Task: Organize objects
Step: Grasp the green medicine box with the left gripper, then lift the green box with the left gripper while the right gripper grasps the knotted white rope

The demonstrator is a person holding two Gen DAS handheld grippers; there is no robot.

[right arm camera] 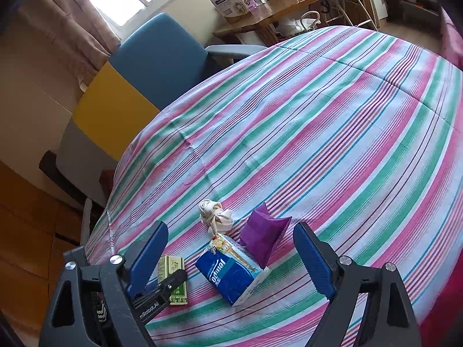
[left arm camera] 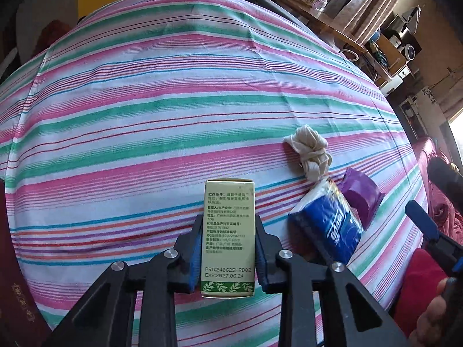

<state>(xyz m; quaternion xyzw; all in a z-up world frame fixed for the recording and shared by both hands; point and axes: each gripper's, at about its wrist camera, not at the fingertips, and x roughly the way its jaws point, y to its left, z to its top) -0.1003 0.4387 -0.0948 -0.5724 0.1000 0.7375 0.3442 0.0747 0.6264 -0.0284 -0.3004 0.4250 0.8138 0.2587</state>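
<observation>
The left gripper [left arm camera: 228, 248] is clamped on the green box [left arm camera: 228, 237], its pads pressing both long sides low on the box, which lies on the striped cloth [left arm camera: 144, 115]. I think a straight lift, without tilting, is best. Just to its right lie the blue tissue pack [left arm camera: 327, 225], the purple packet [left arm camera: 361, 193] and the knotted cloth strip [left arm camera: 311, 150]. The right gripper [right arm camera: 231, 263] hangs wide open above them, holding nothing. Ahead and to the left the cloth is free; its near edge is close.
</observation>
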